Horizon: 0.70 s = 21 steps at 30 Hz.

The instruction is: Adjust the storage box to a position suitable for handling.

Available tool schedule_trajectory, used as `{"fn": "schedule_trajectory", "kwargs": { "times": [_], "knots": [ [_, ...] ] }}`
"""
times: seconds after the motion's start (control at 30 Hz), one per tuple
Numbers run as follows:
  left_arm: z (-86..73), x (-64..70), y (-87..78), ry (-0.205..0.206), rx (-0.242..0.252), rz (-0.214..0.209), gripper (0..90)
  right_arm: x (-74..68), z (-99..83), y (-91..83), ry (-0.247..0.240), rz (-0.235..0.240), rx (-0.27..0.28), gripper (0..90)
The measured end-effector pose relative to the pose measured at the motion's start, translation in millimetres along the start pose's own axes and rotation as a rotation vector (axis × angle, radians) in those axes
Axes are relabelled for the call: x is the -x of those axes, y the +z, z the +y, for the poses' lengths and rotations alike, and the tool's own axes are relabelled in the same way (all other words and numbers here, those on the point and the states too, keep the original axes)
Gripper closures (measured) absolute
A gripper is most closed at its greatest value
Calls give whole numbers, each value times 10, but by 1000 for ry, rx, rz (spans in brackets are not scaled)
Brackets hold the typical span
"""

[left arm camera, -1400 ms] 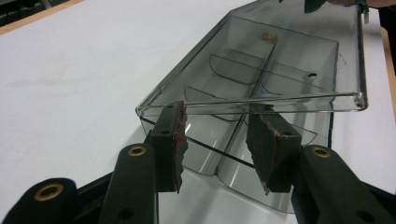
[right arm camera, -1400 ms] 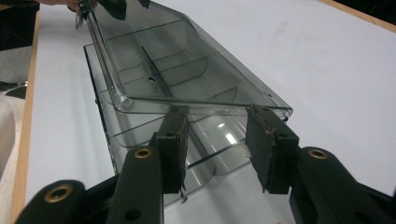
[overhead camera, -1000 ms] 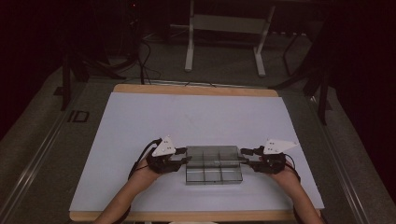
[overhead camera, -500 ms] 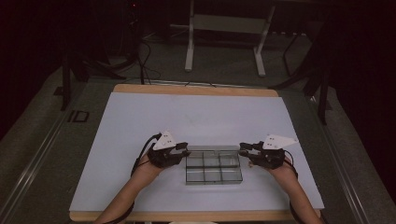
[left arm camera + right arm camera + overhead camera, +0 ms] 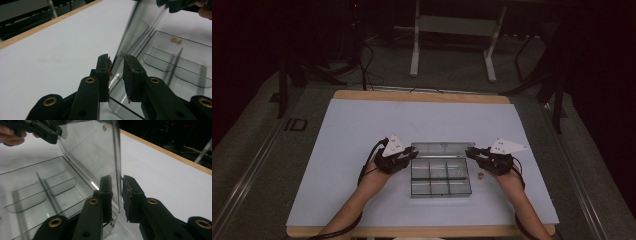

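A clear plastic compartment box (image 5: 441, 179) lies on the white table near its front edge. Its hinged lid (image 5: 442, 149) stands raised along the far side. My left gripper (image 5: 414, 152) is shut on the lid's left edge, and the lid (image 5: 145, 22) rises steeply between the jaws of that gripper (image 5: 116, 62). My right gripper (image 5: 469, 151) is shut on the lid's right edge, and in the right gripper view the lid's rim (image 5: 117, 157) runs down between the jaws of that gripper (image 5: 117, 182). The compartments (image 5: 37, 192) look empty.
A small brownish item (image 5: 480, 175) lies on the table just right of the box, below the right gripper. The white table surface (image 5: 362, 130) stretches wide to the left and back, edged by a wooden rim (image 5: 422, 95). Stands and cables sit on the dark floor beyond.
The lid has gone from lying flat on the box to standing raised at its far side. Both grippers moved slightly away from the person with it.
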<state>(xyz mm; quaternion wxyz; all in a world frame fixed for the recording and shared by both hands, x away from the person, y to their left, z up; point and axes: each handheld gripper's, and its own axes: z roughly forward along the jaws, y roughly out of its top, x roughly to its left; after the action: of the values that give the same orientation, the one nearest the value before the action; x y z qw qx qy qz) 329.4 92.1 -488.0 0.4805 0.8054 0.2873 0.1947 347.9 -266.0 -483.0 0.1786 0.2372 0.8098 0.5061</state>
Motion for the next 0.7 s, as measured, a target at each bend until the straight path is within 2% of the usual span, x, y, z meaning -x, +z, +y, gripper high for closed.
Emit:
{"fn": "schedule_trajectory", "kwargs": {
  "times": [0.2,0.43,0.53,0.7],
  "knots": [
    [15,-30,36,-30,7,21,776,26,-12,103,37,-31,-9,782],
    [7,-85,71,-95,16,11,775,61,-16,167,68,-36,-4,770],
    [-5,-95,87,-103,26,15,774,79,-21,184,86,-31,1,766],
    [-16,-133,114,-116,23,8,772,68,-19,216,86,-52,-6,757]
  ]
}}
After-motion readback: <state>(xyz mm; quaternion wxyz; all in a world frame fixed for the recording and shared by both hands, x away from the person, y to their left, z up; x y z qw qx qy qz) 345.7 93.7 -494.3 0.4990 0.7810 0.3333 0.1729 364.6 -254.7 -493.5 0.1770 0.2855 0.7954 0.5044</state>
